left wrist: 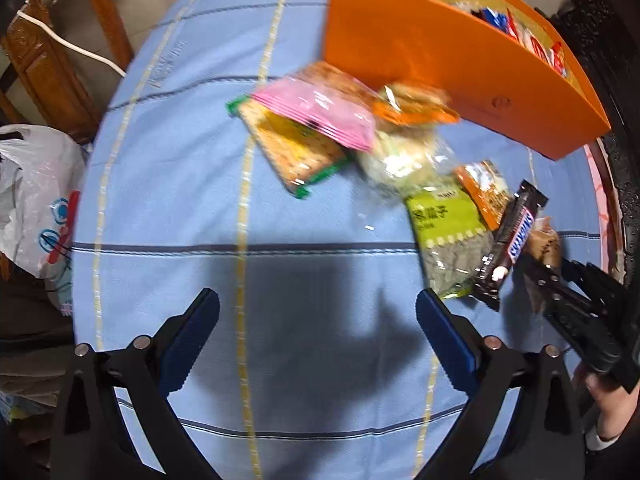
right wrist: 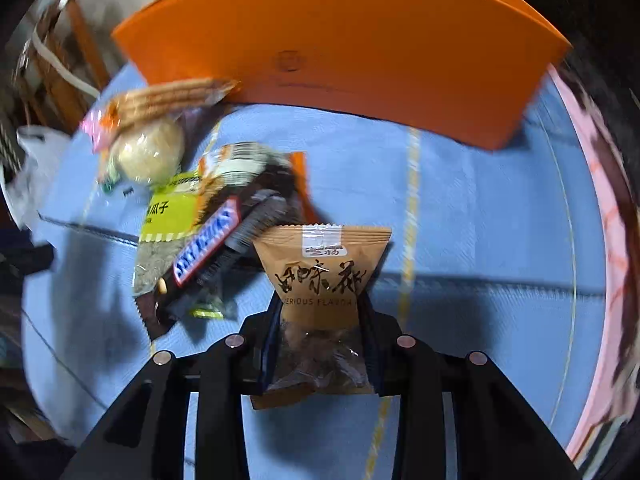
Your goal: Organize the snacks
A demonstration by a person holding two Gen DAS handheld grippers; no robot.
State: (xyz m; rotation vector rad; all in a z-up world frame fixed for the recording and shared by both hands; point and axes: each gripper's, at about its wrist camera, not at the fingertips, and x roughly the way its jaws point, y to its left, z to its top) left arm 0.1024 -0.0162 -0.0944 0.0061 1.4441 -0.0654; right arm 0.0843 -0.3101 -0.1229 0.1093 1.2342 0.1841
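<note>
While hovering over the blue tablecloth (left wrist: 168,208), left gripper (left wrist: 318,322) gapes wide, holding nothing | snack pile (left wrist: 360,148) lies ahead, beside orange box (left wrist: 440,60) | right view: right gripper (right wrist: 320,320) clamps brown snack packet (right wrist: 322,276), raised above cloth near Snickers bar (right wrist: 208,244), orange box behind.

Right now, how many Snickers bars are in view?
1 loose: the Snickers bar lies on the seed packet, beside the right tool holding the brown pastry packet. The orange box may hide more.
</note>
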